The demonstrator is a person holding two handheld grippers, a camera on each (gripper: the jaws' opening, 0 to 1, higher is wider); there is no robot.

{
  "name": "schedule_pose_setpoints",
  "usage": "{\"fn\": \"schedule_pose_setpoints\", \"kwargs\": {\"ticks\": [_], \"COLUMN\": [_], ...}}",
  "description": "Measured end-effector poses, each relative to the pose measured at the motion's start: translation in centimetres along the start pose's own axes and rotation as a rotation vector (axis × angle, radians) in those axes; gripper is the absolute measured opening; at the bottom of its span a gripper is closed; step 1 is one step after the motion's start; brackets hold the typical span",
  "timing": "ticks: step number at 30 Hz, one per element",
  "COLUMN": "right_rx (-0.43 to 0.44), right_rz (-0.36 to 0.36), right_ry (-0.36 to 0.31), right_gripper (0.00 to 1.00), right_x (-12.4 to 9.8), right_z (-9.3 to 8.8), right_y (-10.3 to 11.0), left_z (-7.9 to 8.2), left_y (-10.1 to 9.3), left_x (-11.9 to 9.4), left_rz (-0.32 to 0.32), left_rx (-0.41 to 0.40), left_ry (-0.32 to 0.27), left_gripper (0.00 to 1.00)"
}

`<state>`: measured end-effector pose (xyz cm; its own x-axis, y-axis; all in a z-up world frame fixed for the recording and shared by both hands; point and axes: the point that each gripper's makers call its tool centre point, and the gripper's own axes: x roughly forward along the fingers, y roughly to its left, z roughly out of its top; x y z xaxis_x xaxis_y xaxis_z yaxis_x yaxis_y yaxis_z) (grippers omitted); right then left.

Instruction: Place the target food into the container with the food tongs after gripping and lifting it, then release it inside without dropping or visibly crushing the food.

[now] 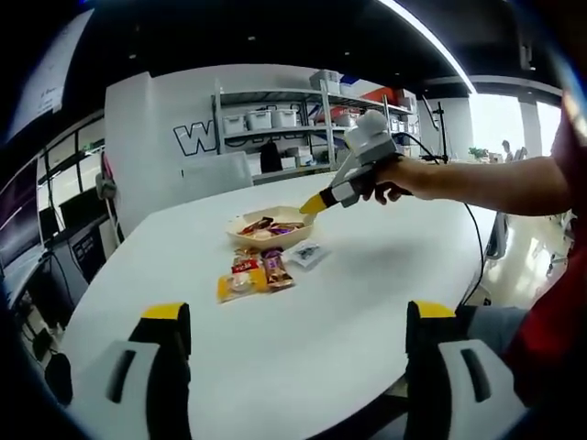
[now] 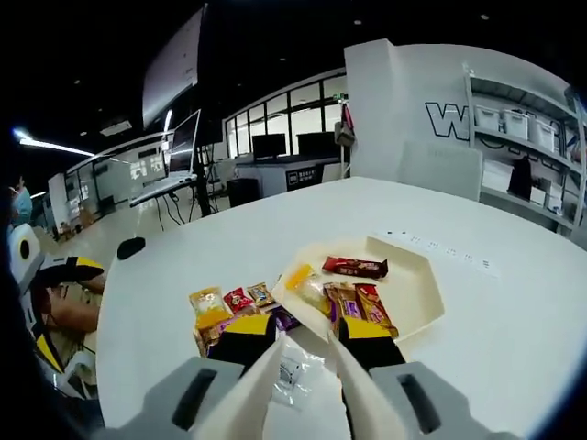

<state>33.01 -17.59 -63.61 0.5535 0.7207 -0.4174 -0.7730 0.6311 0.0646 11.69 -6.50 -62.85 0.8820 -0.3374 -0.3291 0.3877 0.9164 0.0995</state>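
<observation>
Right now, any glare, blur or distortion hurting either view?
Left gripper view: window at right blown out, ceiling strip glaring, table edge bowed by fisheye; snack packets small and soft. Right gripper view: dim ceiling, tray sharp, own claw close and blurred.

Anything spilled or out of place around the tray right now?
Several snack packets lie on the white table beside the tray, not in it, and a clear packet sits between the right gripper's jaws. Nothing looks torn.

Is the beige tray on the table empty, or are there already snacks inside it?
Not empty. In the right gripper view, the tray holds several wrapped snacks; other packets lie outside it on the table.
</observation>
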Motion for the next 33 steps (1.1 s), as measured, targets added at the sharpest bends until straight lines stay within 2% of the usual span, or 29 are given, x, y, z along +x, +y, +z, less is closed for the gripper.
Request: {"fn": "schedule_pose_setpoints", "kwargs": {"ticks": [11,20,33], "right_rx": [-0.006,-0.002,-0.036], "right_rz": [-0.001,0.002,-0.002], "right_ry": [0.02,0.044,0.077], "right_gripper": [0.22,0.22,0.22], "right_x": [0.3,0.7,1.1], "right_z": [-1.1,-2.4,-3.6], "right_y": [0.3,0.5,0.5], "left_z": [0.2,-0.2,-0.3], "left_y": [-0.1,-0.1,0.0], "left_x": [0.0,0.0,0.1], "left_rz": [-0.002,-0.004,-0.005], "left_rx": [0.007,0.002,0.009], "left_ry": [-0.003,0.005,0.011], "left_gripper": [0.95,0.94,0.93]}}
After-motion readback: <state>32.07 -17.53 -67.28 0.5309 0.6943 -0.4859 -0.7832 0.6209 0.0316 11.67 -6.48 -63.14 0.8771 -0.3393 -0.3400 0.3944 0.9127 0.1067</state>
